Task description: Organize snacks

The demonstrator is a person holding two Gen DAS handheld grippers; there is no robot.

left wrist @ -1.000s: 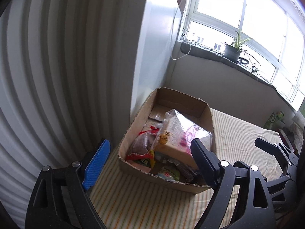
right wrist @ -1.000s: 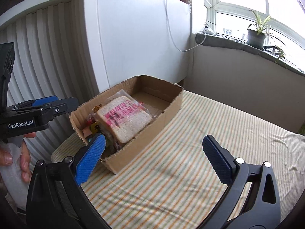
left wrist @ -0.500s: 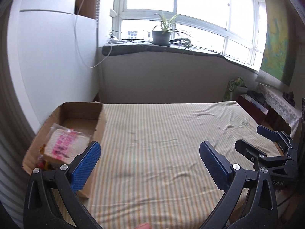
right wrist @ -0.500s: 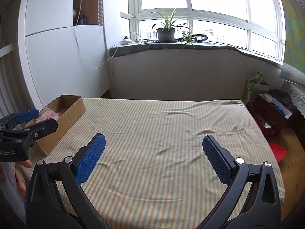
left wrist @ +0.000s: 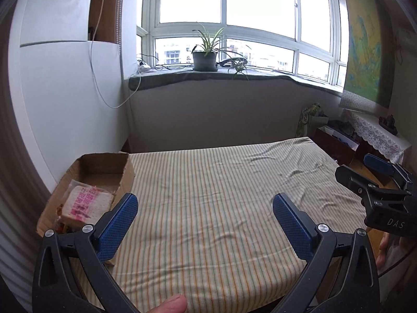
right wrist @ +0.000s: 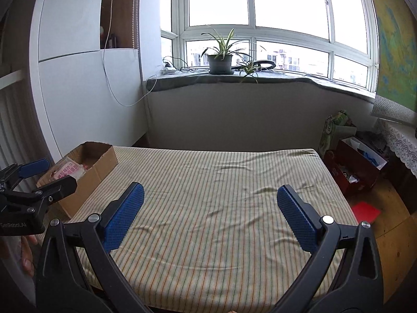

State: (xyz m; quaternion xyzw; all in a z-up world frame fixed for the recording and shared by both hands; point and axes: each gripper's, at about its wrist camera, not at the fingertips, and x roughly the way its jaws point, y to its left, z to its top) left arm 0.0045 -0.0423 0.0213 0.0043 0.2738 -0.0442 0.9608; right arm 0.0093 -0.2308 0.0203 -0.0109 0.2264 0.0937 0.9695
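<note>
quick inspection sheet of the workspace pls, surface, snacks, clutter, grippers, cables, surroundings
surface: striped cloth-covered bed, wrinkled, bare in the middle
job's things: open brown cardboard box at the bed's left edge; clear-wrapped sliced bread with pink print on top of other snacks inside
clutter: nothing seen on the bed
grippers: left gripper and right gripper wide open, empty, above the bed
cables: white cord hanging down the white cabinet
surroundings: potted plant on the windowsill; red boxes on the floor at right

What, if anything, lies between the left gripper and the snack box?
Nothing visible. The left gripper is open and empty over bare striped sheet; the box sits just beyond its left finger at the bed's left edge, bread bag on top.
</note>
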